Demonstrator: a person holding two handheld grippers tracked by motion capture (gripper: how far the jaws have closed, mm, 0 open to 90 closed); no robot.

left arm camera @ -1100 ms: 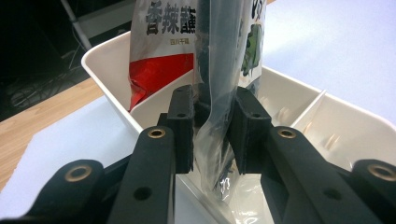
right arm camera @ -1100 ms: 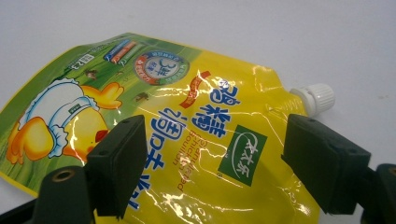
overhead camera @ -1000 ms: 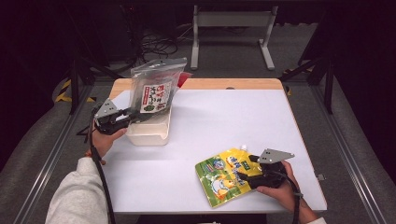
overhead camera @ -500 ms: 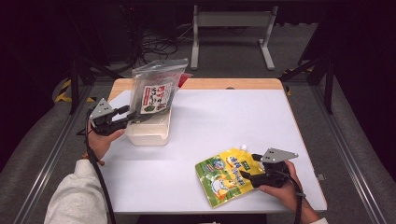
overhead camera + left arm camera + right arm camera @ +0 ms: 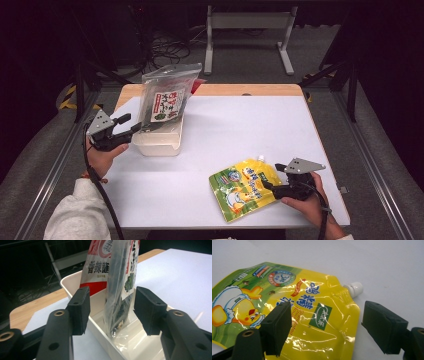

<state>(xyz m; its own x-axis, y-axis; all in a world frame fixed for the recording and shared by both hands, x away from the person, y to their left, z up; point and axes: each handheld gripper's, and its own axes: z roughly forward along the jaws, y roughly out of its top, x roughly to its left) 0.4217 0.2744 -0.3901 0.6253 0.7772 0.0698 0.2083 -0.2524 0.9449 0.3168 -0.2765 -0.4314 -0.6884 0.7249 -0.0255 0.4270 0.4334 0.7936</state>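
Observation:
A clear bag (image 5: 165, 97) of dark dried food with a red and white label leans upright in a white bin (image 5: 157, 145). My left gripper (image 5: 131, 123) hovers just left of the bin. Its jaws have just been opening. In the left gripper view the clear bag (image 5: 120, 290) stands between the spread pads (image 5: 80, 306) of my left gripper (image 5: 112, 303), untouched. A red and white packet (image 5: 96, 267) stands behind it. A yellow spouted pouch (image 5: 240, 187) lies flat near the front edge. My right gripper (image 5: 272, 176) is open over its right corner, above the pouch (image 5: 307, 310).
The white table top (image 5: 240, 130) stretches between the bin and the pouch. A wooden strip (image 5: 250, 90) runs along its far edge. The pouch's white cap (image 5: 354, 288) points away from me. Black frame rails and cables lie on the floor behind.
My left gripper has let go of the clear bag, spread its jaws and drawn back to the left. The bag stays leaning in the bin. My right gripper has kept still.

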